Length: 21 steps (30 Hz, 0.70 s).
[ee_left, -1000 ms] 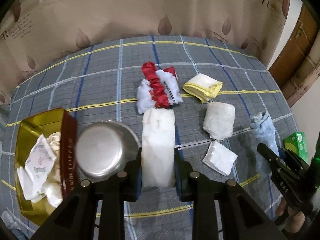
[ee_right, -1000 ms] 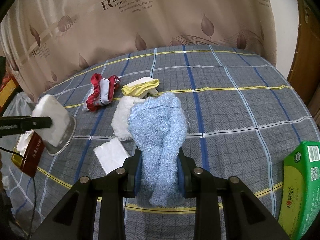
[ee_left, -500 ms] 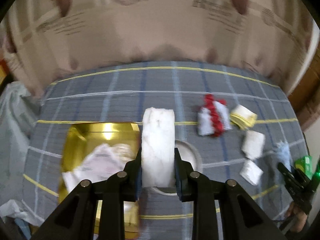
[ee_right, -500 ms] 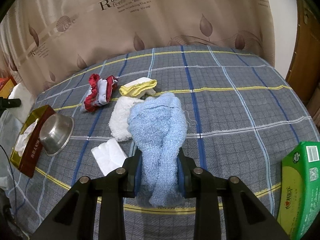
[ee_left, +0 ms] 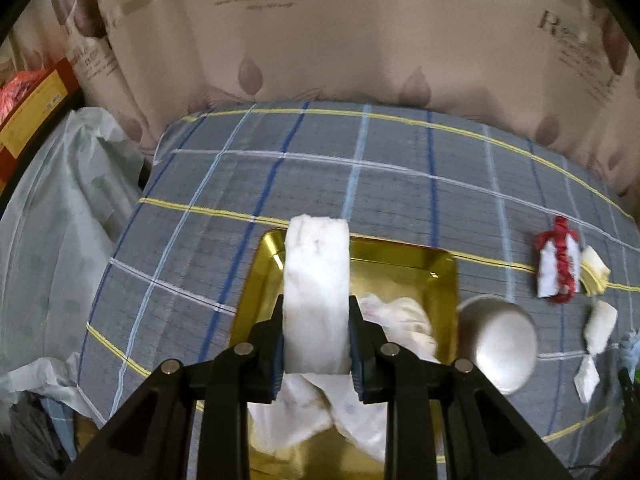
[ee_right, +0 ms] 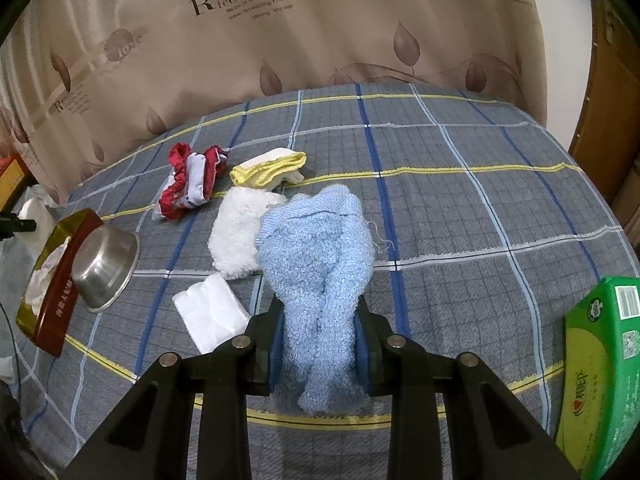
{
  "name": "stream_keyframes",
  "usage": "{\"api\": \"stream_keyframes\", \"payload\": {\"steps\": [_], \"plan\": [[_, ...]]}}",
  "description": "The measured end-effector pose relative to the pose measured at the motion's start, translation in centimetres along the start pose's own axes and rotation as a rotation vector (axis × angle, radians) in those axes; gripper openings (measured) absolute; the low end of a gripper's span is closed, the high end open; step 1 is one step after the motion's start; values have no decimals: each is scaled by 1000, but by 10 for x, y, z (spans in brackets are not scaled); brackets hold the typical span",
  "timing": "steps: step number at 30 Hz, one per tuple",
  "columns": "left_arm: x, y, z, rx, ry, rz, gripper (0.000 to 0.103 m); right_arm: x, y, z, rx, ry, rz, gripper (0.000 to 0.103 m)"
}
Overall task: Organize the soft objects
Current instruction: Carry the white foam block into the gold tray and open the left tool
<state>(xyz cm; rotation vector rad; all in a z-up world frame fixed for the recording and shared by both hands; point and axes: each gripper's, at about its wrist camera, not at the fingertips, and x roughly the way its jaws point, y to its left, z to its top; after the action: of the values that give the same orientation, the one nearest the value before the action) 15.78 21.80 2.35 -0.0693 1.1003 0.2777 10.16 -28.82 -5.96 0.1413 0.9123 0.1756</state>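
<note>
My left gripper [ee_left: 316, 340] is shut on a folded white cloth [ee_left: 316, 280], held above the gold tin box [ee_left: 400, 252], which has white cloths [ee_left: 396, 320] inside. My right gripper [ee_right: 318, 344] is shut on a light blue towel [ee_right: 316, 248], lifted over the plaid tablecloth [ee_right: 460, 220]. On the cloth lie a red and white fabric piece [ee_right: 188, 182], a yellow-edged cloth [ee_right: 266, 168], a fluffy white cloth [ee_right: 236, 232] and a flat white folded cloth [ee_right: 210, 312]. The same tin box [ee_right: 52, 280] appears at the left of the right wrist view.
An upturned steel bowl [ee_left: 500, 344] leans beside the tin on its right; the bowl [ee_right: 104, 268] also shows in the right wrist view. A green tissue box [ee_right: 600, 376] stands at the table's right edge. A plastic-covered heap [ee_left: 52, 220] lies left of the table. A curtain [ee_right: 280, 32] hangs behind.
My left gripper has carried the white cloth leftward, from beside the steel bowl to above the gold tin. The right gripper and its blue towel have stayed still.
</note>
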Motion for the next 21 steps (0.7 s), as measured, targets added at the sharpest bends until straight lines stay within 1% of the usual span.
{"api": "stream_keyframes", "payload": {"steps": [4,9,13,16,18,21], "plan": [[20,4,3,7,34,26,28,0,0,0,2,1,-5,27],[35,4,1,11,61,45,28,1,-1,0,5,1,-8,27],[45,9,1,-27,86,25,29,2,-2,0,5,4,-8,27],[50,12,1,-46,107,16,34,2,-2,0,2,4,-9,27],[51,14,1,-51,106,21,40,1,-1,-1,1,1,-10,27],[47,15,1,-46,91,24,41,0,-1,-1,-2,-2,-11,27]]}}
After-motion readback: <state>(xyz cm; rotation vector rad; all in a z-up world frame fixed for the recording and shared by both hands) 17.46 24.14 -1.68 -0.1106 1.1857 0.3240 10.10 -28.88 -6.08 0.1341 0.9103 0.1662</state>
